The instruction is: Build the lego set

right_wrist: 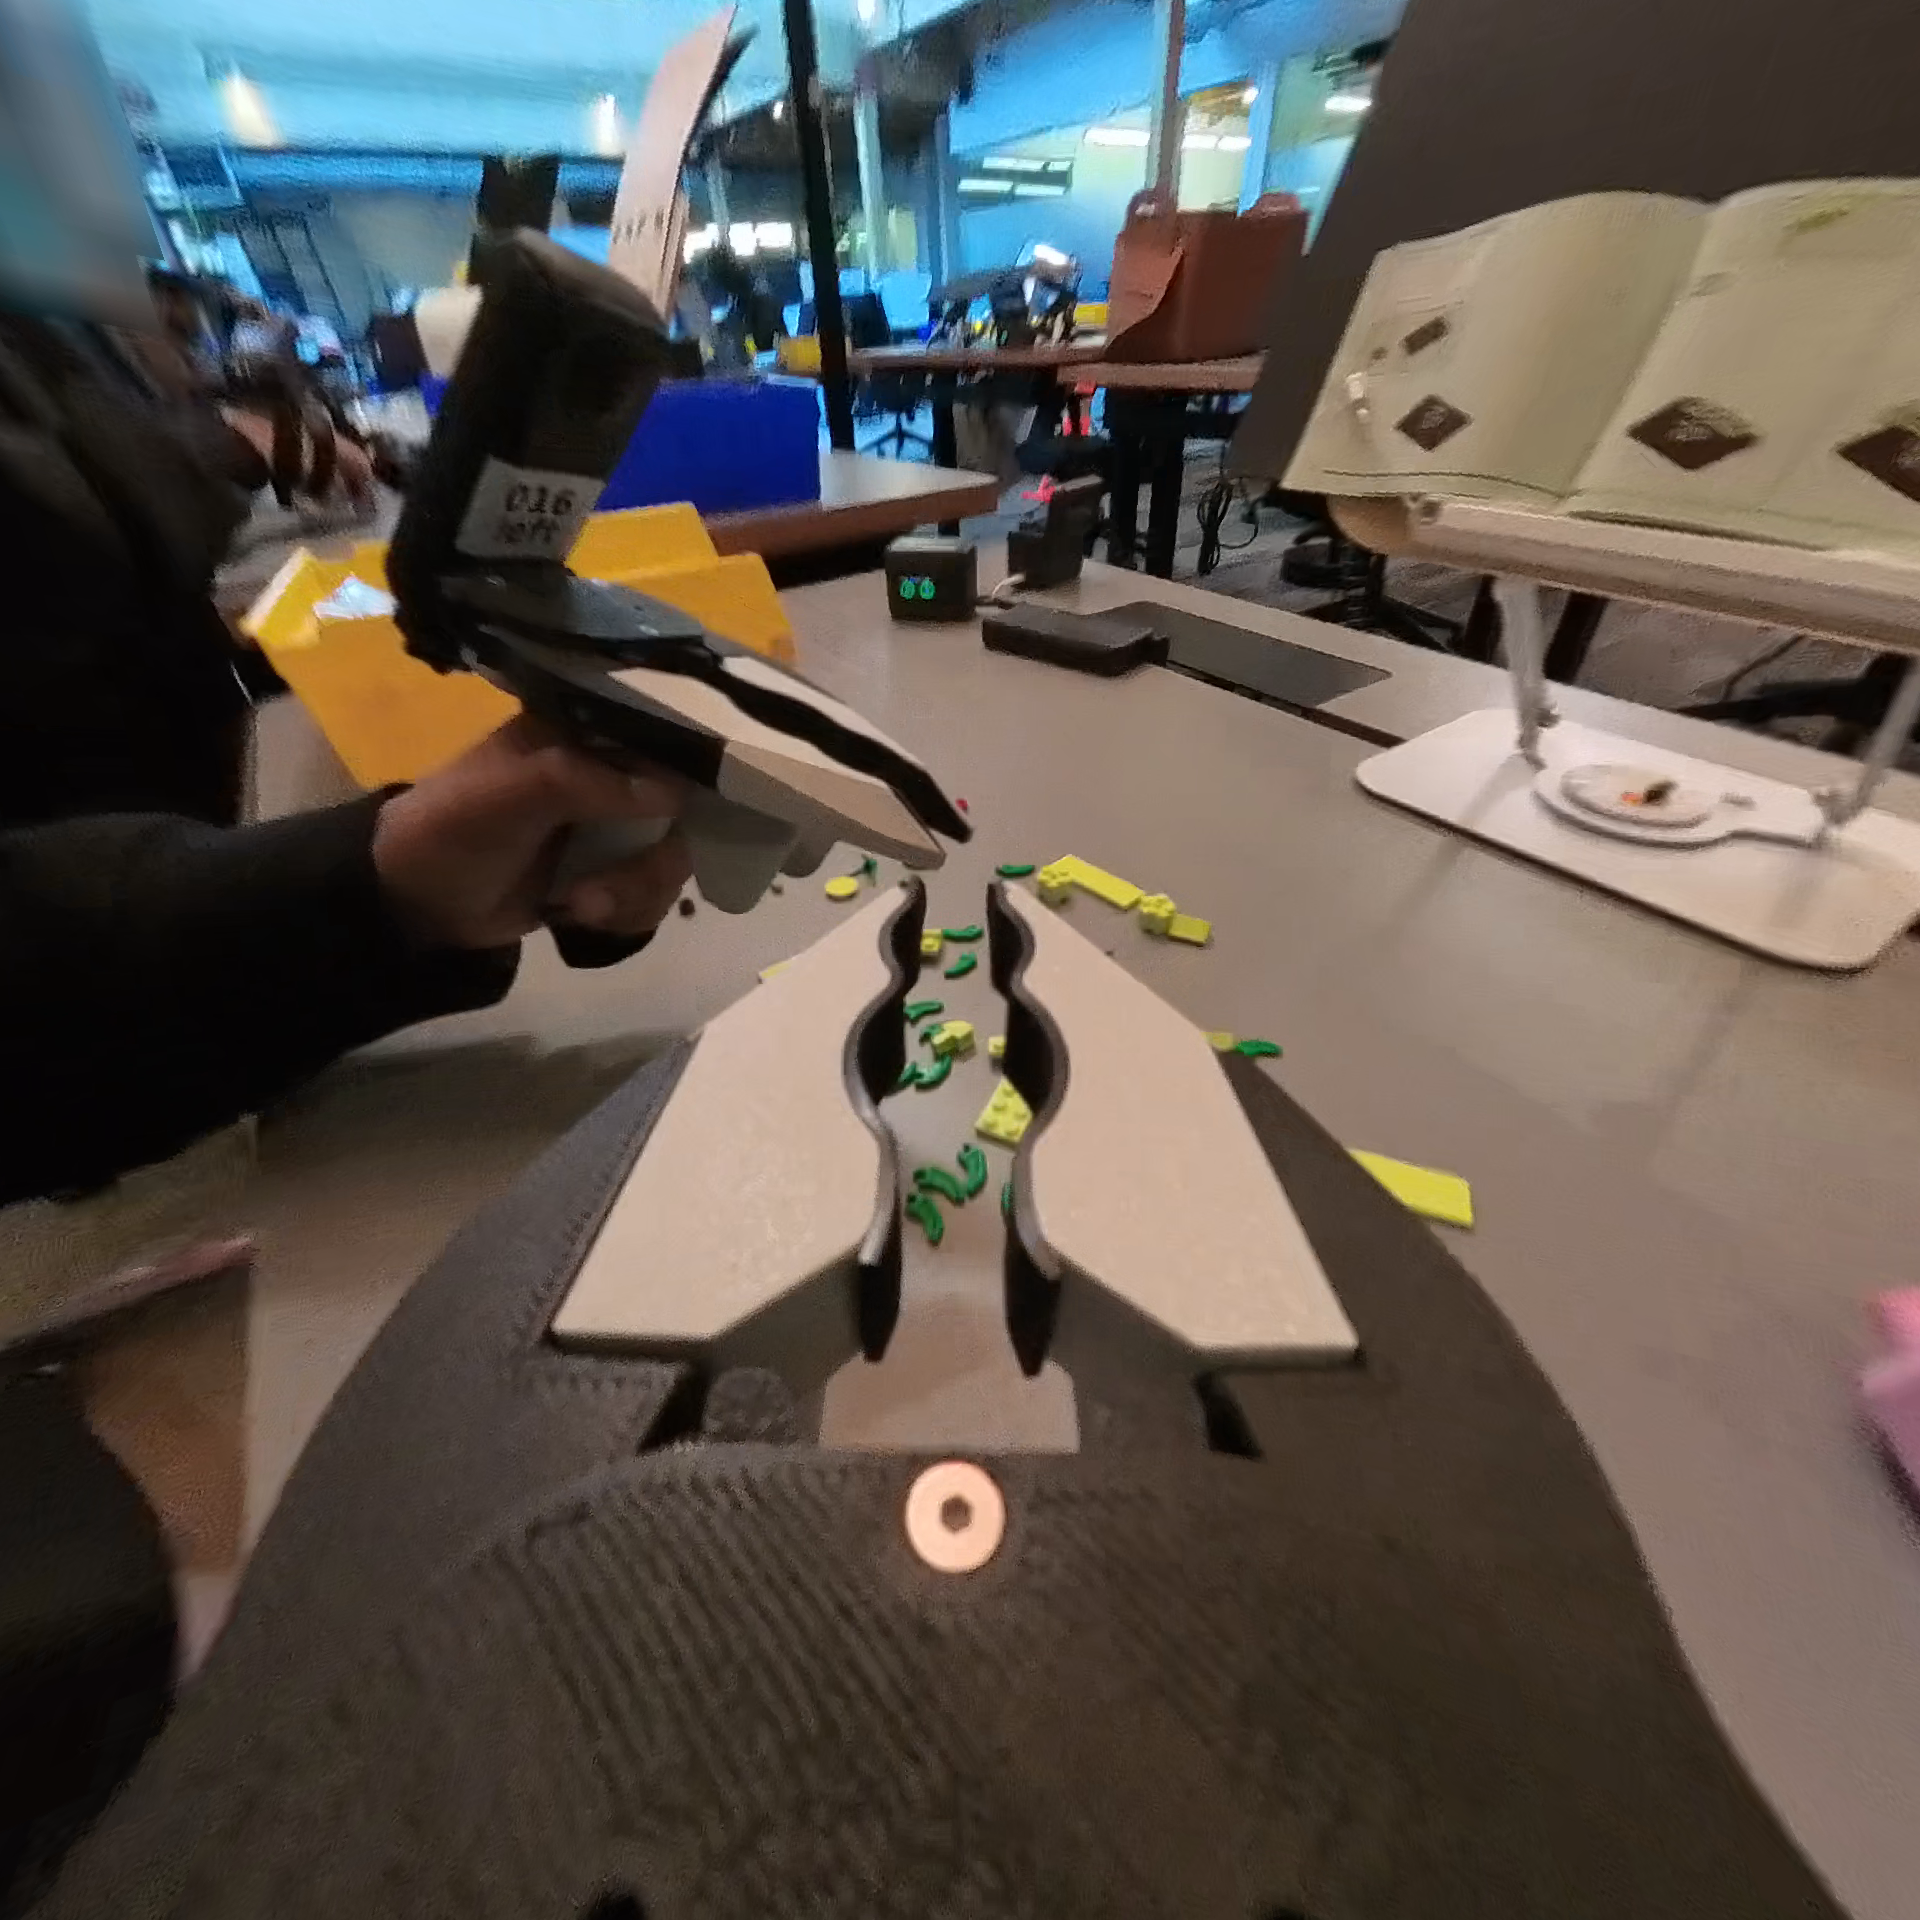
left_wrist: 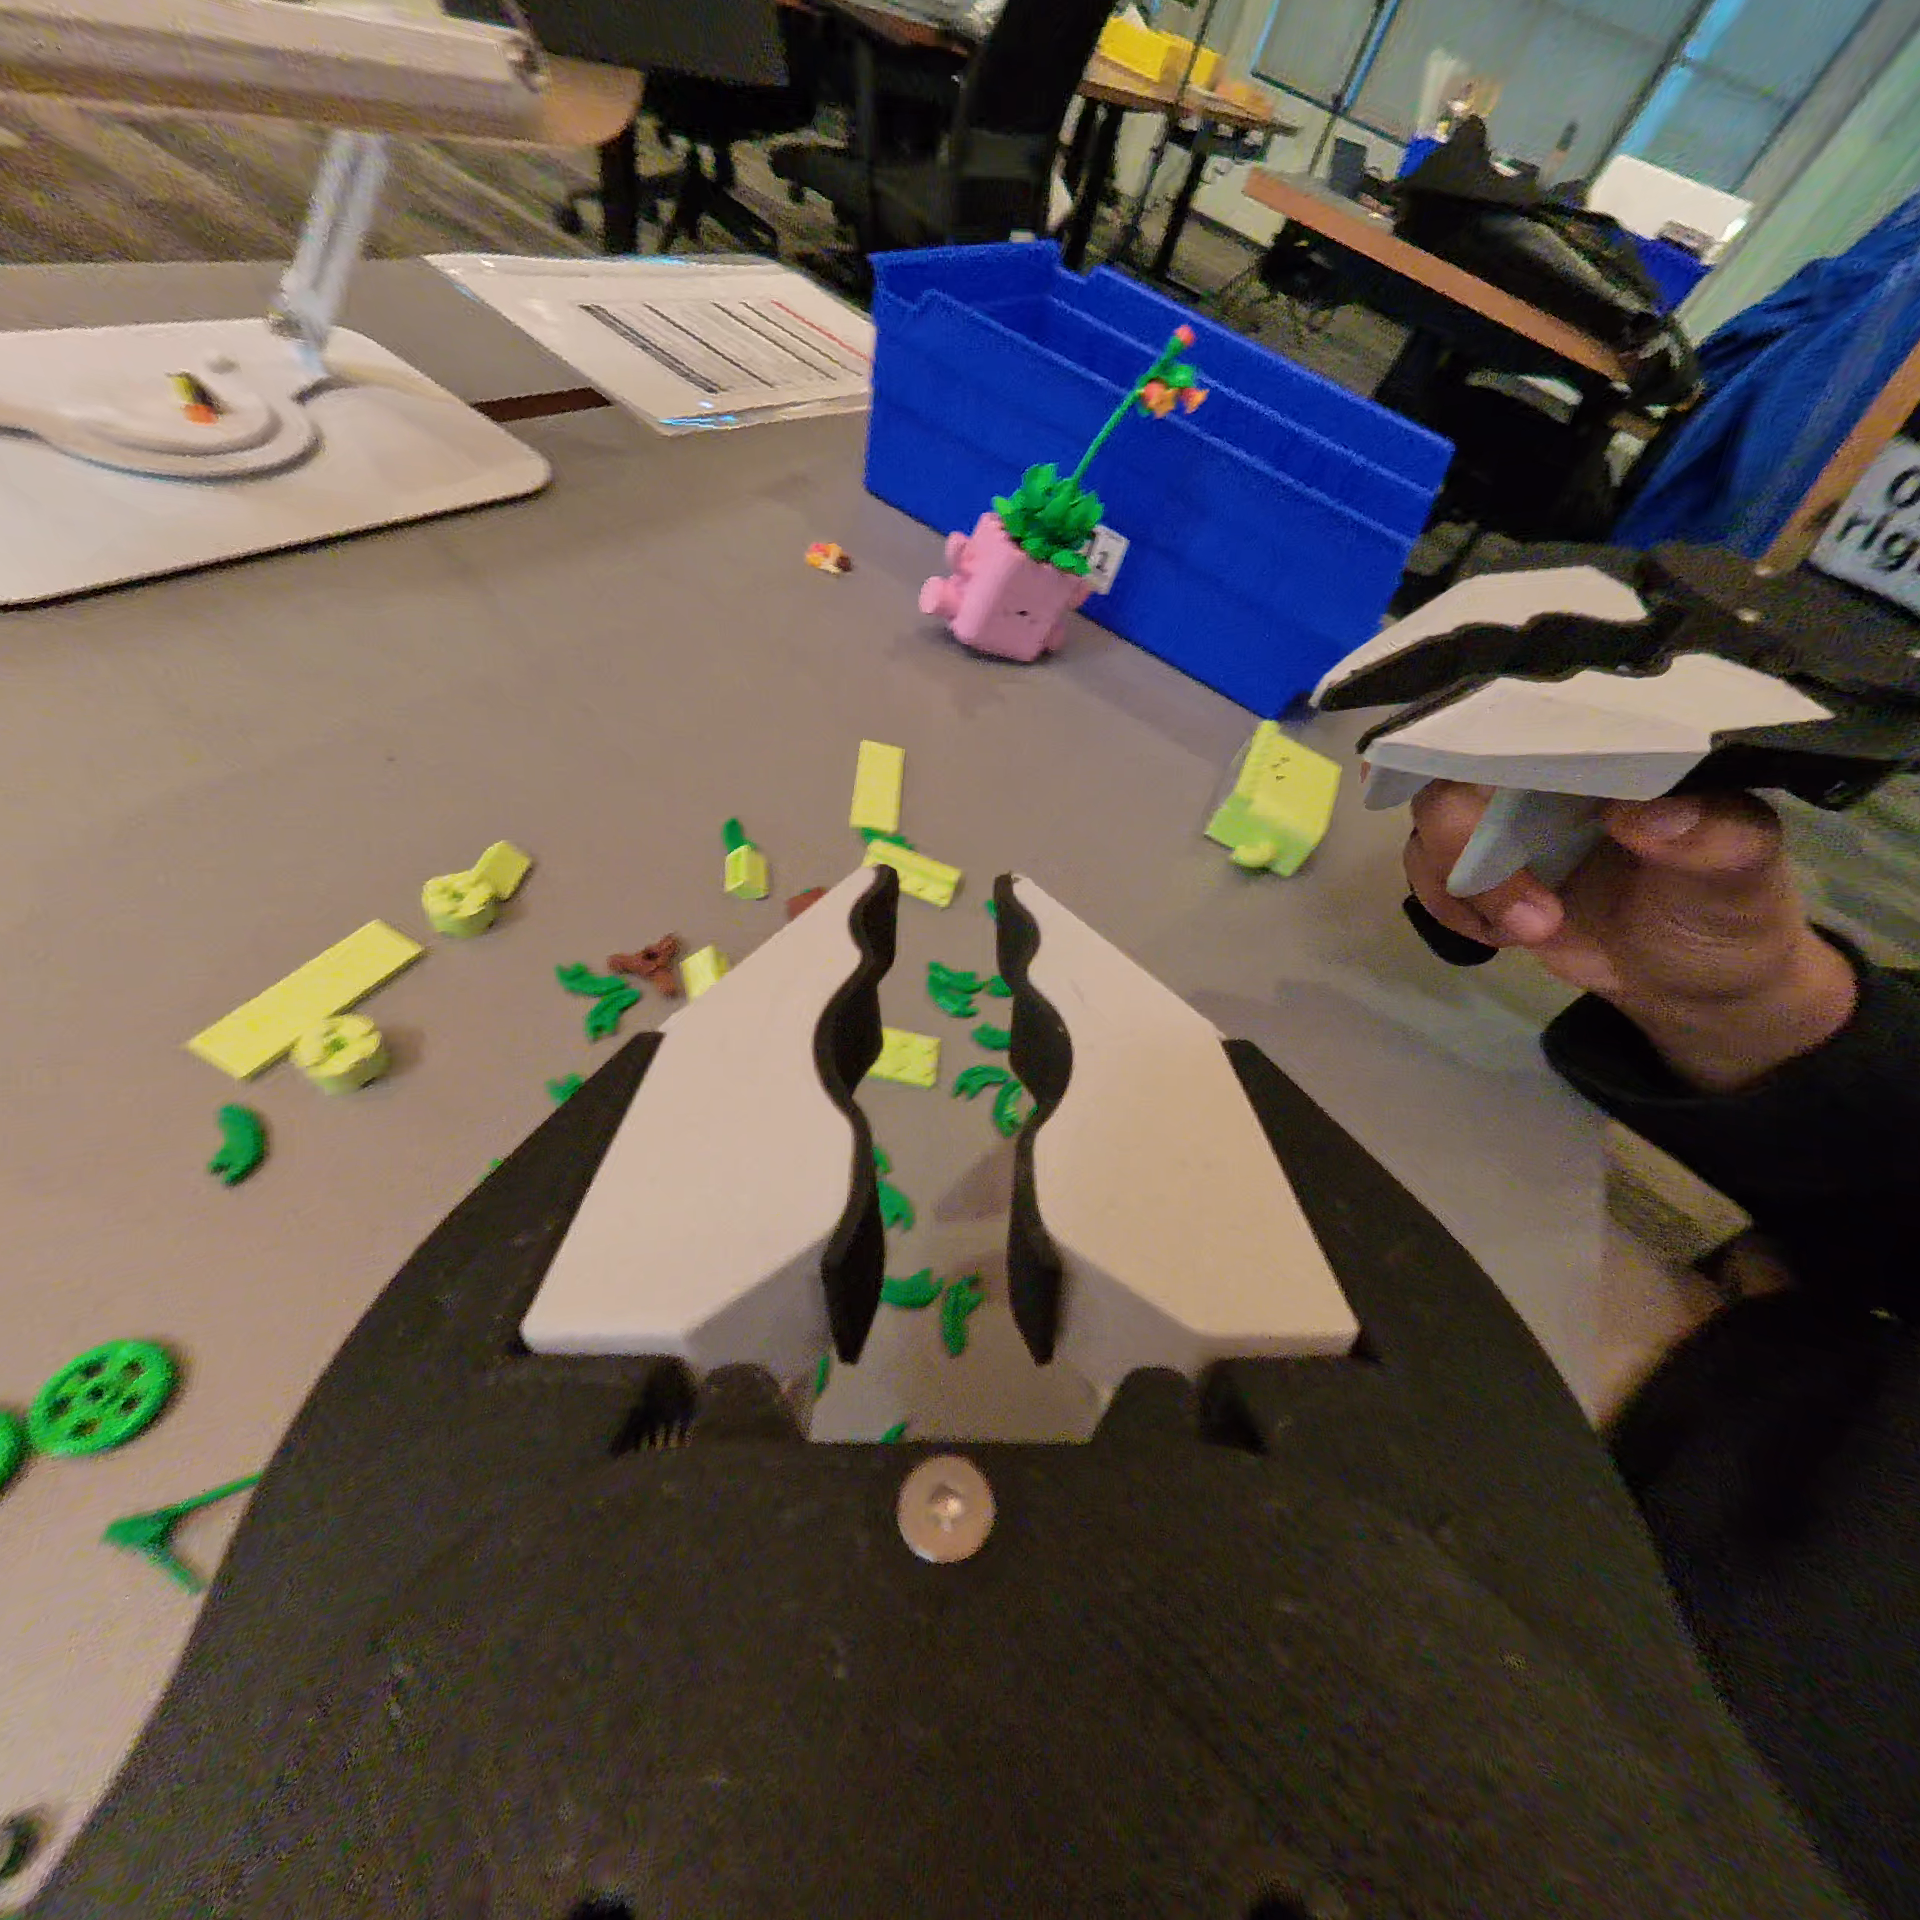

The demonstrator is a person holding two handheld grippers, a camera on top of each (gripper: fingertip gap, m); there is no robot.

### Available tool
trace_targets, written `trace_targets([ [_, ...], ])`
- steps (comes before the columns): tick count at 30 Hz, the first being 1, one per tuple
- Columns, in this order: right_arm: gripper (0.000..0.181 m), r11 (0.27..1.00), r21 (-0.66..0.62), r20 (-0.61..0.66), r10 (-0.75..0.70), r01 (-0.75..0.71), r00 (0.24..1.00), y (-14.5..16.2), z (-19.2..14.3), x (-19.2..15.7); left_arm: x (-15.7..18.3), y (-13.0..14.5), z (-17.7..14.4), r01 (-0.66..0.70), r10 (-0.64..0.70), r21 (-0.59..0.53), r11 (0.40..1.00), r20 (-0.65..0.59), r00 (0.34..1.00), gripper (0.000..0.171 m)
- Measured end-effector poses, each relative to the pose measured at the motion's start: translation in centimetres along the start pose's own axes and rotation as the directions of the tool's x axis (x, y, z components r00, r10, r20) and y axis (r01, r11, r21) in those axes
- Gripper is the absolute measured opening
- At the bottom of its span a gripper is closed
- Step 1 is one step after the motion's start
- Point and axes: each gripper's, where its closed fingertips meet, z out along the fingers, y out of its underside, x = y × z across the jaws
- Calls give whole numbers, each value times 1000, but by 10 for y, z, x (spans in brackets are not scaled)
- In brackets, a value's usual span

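Loose lime-yellow plates and small dark green leaf pieces lie scattered on the grey table. A pink brick pot with a green plant and a flower stalk stands tilted against a blue bin. A lime block lies near the bin. My left gripper hovers open and empty over the pieces; it also shows in the right wrist view. My right gripper is open and empty above leaf pieces and a lime plate; it also shows at the right of the left wrist view.
A white book stand holds an open instruction booklet at the far side. A yellow bin sits behind the left gripper. A green wheel piece lies at the near left. A laminated sheet lies beside the blue bin. My hands' fingertips stand some 8 centimetres from each other.
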Motion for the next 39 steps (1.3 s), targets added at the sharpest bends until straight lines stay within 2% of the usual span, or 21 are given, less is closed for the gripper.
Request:
trace_targets([
  [4,7,995,-9,0,-96,96,995,-5,47,10,-25,7,-5,-51,46,64,997,75,996,4],
  [7,9,995,-21,29,-98,98,995,-16,73,24,-23,14,-4,-96,91,51,994,81,992,0],
  [10,7,991,8,-12,-132,132,991,-17,85,48,-21,9,-4,-195,184,67,979,142,973,0],
  [13,4,999,11,-8,-35,35,999,-1,85,58,-25,12,-2,-249,233,64,966,188,954,0],
  [15,5,999,26,19,26,-27,999,0,82,57,-27,14,-1,-246,229,65,967,196,953,0],
  [17,5,999,46,7,23,-23,1000,-2,80,59,-27,16,-1,-225,212,59,973,173,962,0],
  [20,6,1000,10,1,-2,2,1000,2,82,60,-25,19,1,-194,185,55,979,138,973,0],
  [30,5,993,-71,-28,-99,97,995,14,90,56,-22,18,0,-225,214,59,972,154,965,0],
  [39,14,997,-63,-28,-38,36,999,22,85,58,-23,17,-3,-227,213,67,972,173,962,0],
])
